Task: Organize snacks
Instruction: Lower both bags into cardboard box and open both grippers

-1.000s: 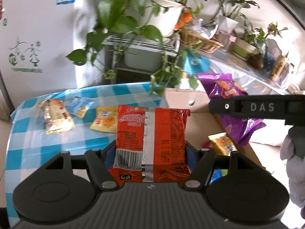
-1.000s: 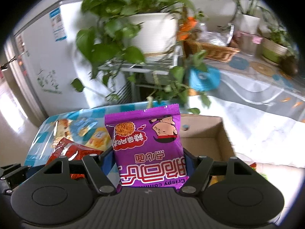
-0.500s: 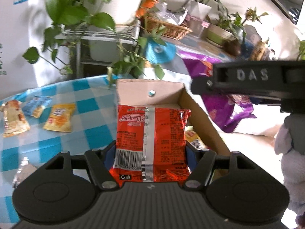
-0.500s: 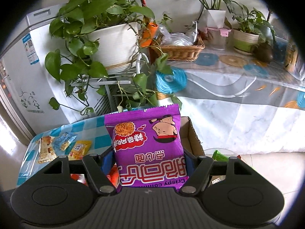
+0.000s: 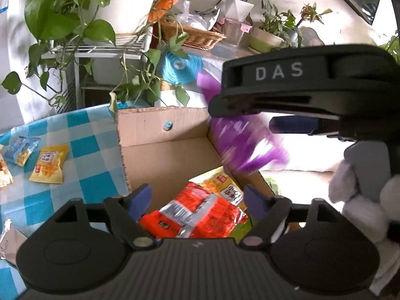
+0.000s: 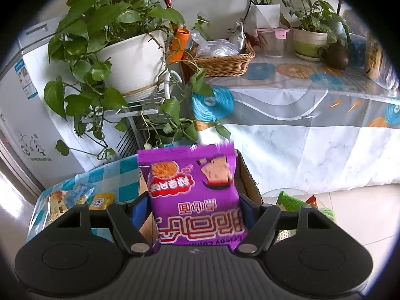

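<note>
The left gripper [image 5: 197,197] has just been opening and its jaws are standing apart. The red packet [image 5: 192,217], clamped half a second ago, is now lying inside the cardboard box [image 5: 160,155], long axis toward 2 o'clock, beside a yellow packet [image 5: 222,182]. The bare box floor is lying toward 11 o'clock. The right gripper [image 6: 192,207] has been opening too; the blurred purple packet [image 6: 192,190] is standing upright between its jaws, and I cannot tell if they are gripping it.
</note>
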`<action>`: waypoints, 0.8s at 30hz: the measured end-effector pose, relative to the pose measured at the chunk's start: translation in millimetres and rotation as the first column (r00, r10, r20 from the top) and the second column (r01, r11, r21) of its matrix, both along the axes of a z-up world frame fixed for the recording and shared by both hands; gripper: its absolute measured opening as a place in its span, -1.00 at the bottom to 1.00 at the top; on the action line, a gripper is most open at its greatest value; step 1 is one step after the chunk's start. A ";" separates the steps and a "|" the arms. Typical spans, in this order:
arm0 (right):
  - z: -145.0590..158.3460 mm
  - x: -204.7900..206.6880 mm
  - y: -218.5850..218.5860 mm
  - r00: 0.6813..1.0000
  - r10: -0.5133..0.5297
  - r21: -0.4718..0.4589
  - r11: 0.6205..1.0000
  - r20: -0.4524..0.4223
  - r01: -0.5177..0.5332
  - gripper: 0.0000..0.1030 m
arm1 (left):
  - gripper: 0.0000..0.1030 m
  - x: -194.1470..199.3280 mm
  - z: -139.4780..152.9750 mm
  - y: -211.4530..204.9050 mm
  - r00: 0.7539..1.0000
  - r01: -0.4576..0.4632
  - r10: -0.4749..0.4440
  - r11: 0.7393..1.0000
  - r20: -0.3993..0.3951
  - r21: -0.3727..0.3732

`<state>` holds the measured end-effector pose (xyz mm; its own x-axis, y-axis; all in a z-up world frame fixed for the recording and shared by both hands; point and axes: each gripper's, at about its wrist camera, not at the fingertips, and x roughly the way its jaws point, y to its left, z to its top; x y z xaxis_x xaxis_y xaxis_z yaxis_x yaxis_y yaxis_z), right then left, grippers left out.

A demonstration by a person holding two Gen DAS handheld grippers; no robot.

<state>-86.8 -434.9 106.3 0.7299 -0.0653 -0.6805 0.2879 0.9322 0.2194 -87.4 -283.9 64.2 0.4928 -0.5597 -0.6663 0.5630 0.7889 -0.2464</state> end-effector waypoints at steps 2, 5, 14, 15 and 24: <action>1.0 -0.7 -0.6 1.000 -0.009 0.013 1.000 0.011 0.009 0.62 | 0.62 0.3 2.2 4.6 1.000 -0.005 0.005 1.000 0.004 0.000; 1.9 -1.5 -0.6 1.000 -0.012 0.033 0.999 0.023 0.011 0.62 | 0.63 1.2 3.9 10.6 1.000 -0.017 0.017 1.000 0.012 0.010; 0.7 1.4 2.5 1.000 -0.010 0.028 1.000 0.015 0.009 0.62 | 0.63 7.7 2.4 29.4 0.999 -0.050 0.050 0.999 -0.001 0.012; 0.5 1.9 3.5 1.000 -0.005 0.027 1.000 0.014 0.005 0.62 | 0.63 8.7 1.5 31.8 0.999 -0.052 0.052 0.999 -0.007 0.015; -1.5 10.4 16.9 0.999 0.033 0.021 0.999 0.001 -0.033 0.65 | 0.64 23.0 -5.7 70.3 0.994 -0.107 0.108 0.993 -0.025 0.046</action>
